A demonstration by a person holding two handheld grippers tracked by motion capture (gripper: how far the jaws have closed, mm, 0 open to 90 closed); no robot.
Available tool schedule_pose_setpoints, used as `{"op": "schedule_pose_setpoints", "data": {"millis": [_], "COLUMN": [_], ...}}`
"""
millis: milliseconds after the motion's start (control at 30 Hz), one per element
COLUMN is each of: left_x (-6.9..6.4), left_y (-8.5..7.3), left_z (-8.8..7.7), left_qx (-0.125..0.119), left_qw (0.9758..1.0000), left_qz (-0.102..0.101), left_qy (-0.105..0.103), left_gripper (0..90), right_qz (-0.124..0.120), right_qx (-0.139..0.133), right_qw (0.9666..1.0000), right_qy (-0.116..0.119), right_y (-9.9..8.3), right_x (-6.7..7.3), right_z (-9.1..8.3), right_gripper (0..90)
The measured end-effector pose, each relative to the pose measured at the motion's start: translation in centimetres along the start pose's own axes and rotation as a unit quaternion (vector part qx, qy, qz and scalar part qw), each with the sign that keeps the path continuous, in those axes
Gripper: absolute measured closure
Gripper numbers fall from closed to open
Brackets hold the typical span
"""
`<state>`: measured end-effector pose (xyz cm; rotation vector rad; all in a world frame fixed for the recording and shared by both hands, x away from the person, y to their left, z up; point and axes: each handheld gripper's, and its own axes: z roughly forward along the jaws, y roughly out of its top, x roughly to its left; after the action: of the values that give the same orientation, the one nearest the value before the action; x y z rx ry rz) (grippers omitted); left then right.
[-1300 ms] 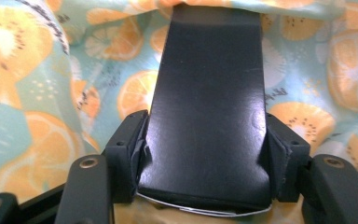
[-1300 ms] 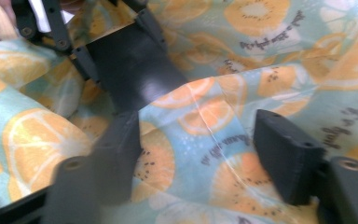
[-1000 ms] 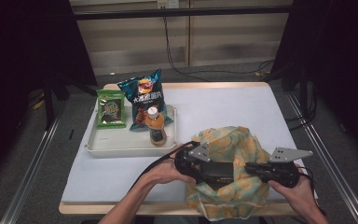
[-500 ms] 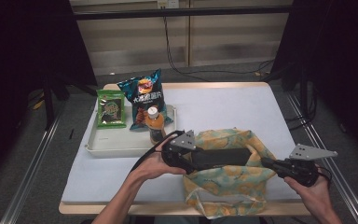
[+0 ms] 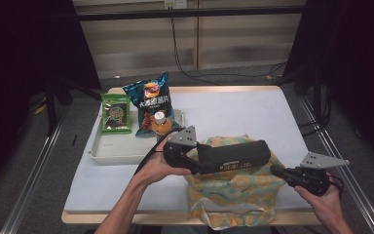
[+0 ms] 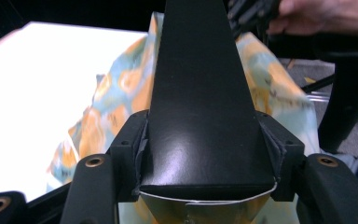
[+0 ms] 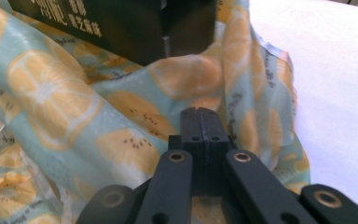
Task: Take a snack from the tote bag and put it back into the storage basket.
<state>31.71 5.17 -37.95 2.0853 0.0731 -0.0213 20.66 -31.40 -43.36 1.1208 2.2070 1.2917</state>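
A long black box [image 5: 233,155] hangs level just above a fabric bag [image 5: 233,190] printed with orange slices. My left gripper [image 5: 202,158] is shut on the box's left end. In the left gripper view the box [image 6: 200,93] runs away from me between both fingers [image 6: 133,140], with the bag [image 6: 98,121] below. My right gripper [image 5: 277,170] is at the bag's right edge. In the right gripper view its jaws are pressed together [image 7: 199,116] on a fold of the bag [image 7: 51,93], below the box [image 7: 121,23].
A white tray [image 5: 107,153] at the left holds a green packet [image 5: 115,113], a blue chips bag [image 5: 148,100] and a bottle with an orange cap [image 5: 161,123]. A white cover [image 5: 233,107] lies over the table. The table's front edge is just under the bag.
My left gripper has risen and drawn back to the left with the black box, which now shows at full length above the bag. The bag has been pulled wider and flatter to the right.
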Motion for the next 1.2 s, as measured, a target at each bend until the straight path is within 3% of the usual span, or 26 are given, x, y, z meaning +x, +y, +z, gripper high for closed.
{"op": "schedule_pose_setpoints", "data": {"millis": [67, 233, 433, 567, 733, 967, 1200], "left_x": [0.0, -0.2, -0.1, 0.2, 0.4, 0.5, 0.2], "left_y": [0.7, 1.4, 1.3, 1.1, 0.3, -1.5, -2.9], "left_z": [0.2, -0.1, -2.0, -3.6, -4.9, -7.2, -9.2], "left_qx": [-0.011, -0.011, -0.020, -0.036, -0.022, -0.019, -0.032], "left_qw": [0.9999, 0.9999, 0.9998, 0.9992, 0.9994, 0.9985, 0.9975], "left_qz": [0.001, 0.006, -0.004, -0.013, -0.019, -0.034, -0.047], "left_qy": [-0.006, -0.010, 0.005, 0.007, 0.020, 0.038, 0.044], "left_gripper": [43.5, 43.4, 43.4, 43.4, 43.4, 43.3, 43.3], "right_qz": [-0.002, 0.000, 0.000, -0.002, 0.000, 0.010, 0.018], "right_qx": [-0.003, -0.003, -0.017, -0.036, -0.063, -0.088, -0.102], "right_qw": [1.0000, 1.0000, 0.9999, 0.9993, 0.9978, 0.9960, 0.9946], "right_qy": [0.001, 0.004, 0.002, 0.009, 0.021, 0.002, -0.002], "right_y": [0.0, -0.1, -0.1, 0.1, 0.5, 0.7, 0.9], "right_x": [0.0, -0.1, -0.1, 0.3, 0.8, 1.1, 0.9], "right_z": [0.3, 0.3, 0.0, -0.1, -0.4, -0.8, -1.2], "right_gripper": [90.0, 89.0, 79.4, 64.0, 45.6, 20.7, 8.5]}}
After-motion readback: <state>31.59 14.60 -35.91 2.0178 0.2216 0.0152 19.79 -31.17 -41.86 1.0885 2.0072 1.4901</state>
